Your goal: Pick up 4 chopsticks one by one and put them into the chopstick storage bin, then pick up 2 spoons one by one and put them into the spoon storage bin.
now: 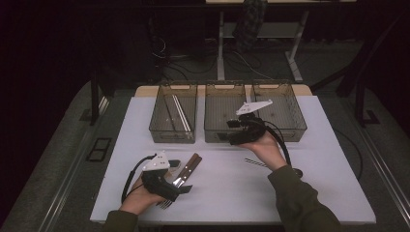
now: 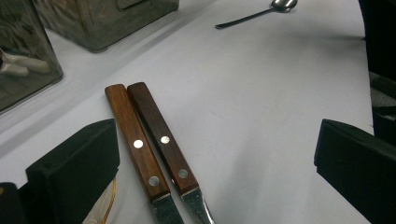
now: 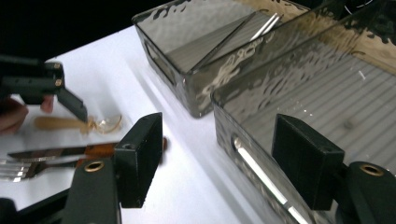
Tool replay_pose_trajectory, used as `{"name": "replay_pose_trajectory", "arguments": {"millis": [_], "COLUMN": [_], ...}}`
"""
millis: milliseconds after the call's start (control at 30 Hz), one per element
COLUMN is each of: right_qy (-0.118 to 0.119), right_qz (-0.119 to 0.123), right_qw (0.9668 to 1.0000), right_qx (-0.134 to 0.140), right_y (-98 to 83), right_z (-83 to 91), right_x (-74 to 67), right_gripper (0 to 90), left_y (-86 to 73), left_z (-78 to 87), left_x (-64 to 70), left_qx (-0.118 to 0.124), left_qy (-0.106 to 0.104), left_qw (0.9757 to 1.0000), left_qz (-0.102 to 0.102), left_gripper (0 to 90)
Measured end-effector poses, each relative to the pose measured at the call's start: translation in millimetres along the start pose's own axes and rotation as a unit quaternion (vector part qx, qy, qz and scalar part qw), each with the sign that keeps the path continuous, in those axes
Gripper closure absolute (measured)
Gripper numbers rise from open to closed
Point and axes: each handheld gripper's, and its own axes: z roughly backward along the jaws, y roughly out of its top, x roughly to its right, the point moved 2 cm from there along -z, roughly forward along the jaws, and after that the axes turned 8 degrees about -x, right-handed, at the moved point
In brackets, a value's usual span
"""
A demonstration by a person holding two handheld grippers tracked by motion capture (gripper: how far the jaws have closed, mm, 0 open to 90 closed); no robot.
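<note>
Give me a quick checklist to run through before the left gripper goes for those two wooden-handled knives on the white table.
1. Left gripper jaws open with nothing between the pads: ok.
2. Two brown wooden-handled knives lie side by side, handles touching, so taking just one is awkward: not ok.
3. Knives sit nearer the left jaw than the middle of the gap: not ok.
4. White table bare around the handles: ok.
5. Right gripper, open and holding nothing, sits at the front wall of the middle smoky clear plastic bin, away from the knives: ok.
6. Fork close beside the blades: cannot tell whether it touches them.
</note>
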Motion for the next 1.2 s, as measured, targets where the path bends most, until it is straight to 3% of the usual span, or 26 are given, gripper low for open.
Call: {"name": "replay_pose_trajectory", "arguments": {"millis": [267, 500, 800, 967, 1200], "right_qy": [0.007, 0.006, -0.021, -0.024, -0.055], "right_qz": [-0.001, -0.026, -0.034, -0.047, -0.046], "right_qw": [1.0000, 0.9995, 0.9992, 0.9986, 0.9972], "right_qx": [0.003, 0.015, 0.001, 0.007, -0.023], "right_y": [-25.8, -56.0, -90.5, -104.0, -128.7], "right_z": [17.8, 34.8, 57.0, 71.9, 85.2], "right_x": [-1.2, 5.2, 13.7, 16.9, 23.0], "right_gripper": [33.3, 33.5, 39.8, 50.8, 65.7], "left_y": [-0.9, -2.0, -2.6, -2.6, -2.2], "left_z": [1.2, 1.8, 1.8, 1.8, 1.5], "left_x": [-0.4, -1.0, -1.2, -0.4, 0.0], "left_qx": [-0.001, -0.004, -0.005, -0.005, -0.005], "left_qy": [0.003, 0.007, 0.009, 0.009, 0.008], "left_qw": [1.0000, 1.0000, 0.9999, 0.9999, 1.0000], "left_qz": [0.000, 0.000, 0.000, -0.002, -0.003], "left_gripper": [0.0, 0.0, 0.0, 0.0, 0.0]}}
